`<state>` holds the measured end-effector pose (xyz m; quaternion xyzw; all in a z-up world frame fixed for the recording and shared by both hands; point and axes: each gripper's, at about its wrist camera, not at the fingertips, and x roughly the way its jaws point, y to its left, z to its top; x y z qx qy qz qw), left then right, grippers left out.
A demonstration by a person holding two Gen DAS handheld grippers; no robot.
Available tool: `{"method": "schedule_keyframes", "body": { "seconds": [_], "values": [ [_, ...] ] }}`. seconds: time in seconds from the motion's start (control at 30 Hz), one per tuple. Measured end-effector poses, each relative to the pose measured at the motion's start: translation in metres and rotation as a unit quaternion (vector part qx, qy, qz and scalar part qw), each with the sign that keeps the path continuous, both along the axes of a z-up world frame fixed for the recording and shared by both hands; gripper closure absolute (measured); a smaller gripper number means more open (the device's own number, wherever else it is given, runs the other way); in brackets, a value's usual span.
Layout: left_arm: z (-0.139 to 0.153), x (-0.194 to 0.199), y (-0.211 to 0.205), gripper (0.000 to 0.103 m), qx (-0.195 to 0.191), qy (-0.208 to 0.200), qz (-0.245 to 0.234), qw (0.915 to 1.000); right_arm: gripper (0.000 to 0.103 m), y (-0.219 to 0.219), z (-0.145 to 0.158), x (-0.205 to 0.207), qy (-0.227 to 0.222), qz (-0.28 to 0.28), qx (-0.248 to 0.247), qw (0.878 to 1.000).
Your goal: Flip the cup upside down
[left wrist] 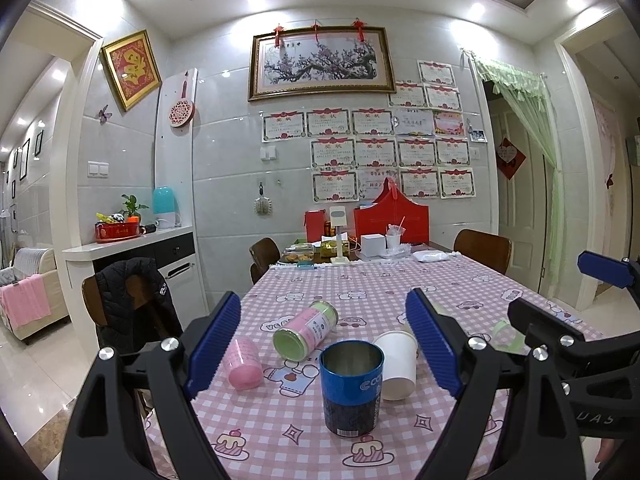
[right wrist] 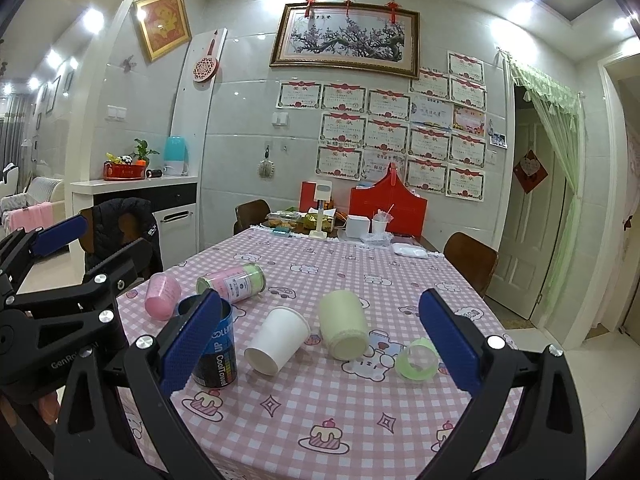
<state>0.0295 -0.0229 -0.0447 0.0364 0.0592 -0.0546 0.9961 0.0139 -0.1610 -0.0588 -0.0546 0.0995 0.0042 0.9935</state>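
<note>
Hovered with both sets of fingers spread wide, gripping nothing, near blue cup [left wrist: 351, 388] upright on table [left wrist: 400, 432], flip not begun.

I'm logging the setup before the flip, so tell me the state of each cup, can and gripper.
Blue can: upright, open top.
White paper cup: on its side.
Pink cup: on its side.
Pink-green can: on its side.
Cream cup: on its side.
Left gripper: open.
Right gripper: open.

Pink-and-white checked tablecloth [right wrist: 360, 400] with cartoon prints; blue cup [left wrist: 351, 388], white cup [right wrist: 277, 339], pink cup [right wrist: 162, 296].
</note>
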Motion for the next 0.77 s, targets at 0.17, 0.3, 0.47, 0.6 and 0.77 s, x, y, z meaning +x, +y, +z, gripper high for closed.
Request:
{"method": "schedule_keyframes", "body": {
  "seconds": [0.17, 0.3, 0.47, 0.6, 0.77],
  "values": [
    [-0.001, 0.000, 0.000, 0.020, 0.001, 0.001, 0.000, 1.0000, 0.008, 0.000, -0.001, 0.001, 0.003, 0.000, 0.001, 1.000],
    [-0.002, 0.001, 0.000, 0.020, 0.000, 0.001, -0.001, 1.0000, 0.008, 0.001, -0.001, 0.002, 0.004, 0.000, 0.001, 1.000],
    [-0.005, 0.003, 0.000, 0.020, 0.002, 0.005, -0.001, 1.0000, 0.008, 0.001, -0.003, 0.005, 0.009, 0.002, 0.001, 1.000],
    [-0.010, 0.008, 0.002, 0.020, 0.005, 0.012, -0.001, 0.9999, 0.008, 0.004, -0.006, 0.009, 0.015, 0.002, 0.002, 1.000],
    [-0.014, 0.012, 0.007, 0.020, 0.006, 0.022, -0.001, 0.9997, 0.008, 0.007, -0.009, 0.016, 0.024, 0.001, 0.001, 1.000]
  ]
}}
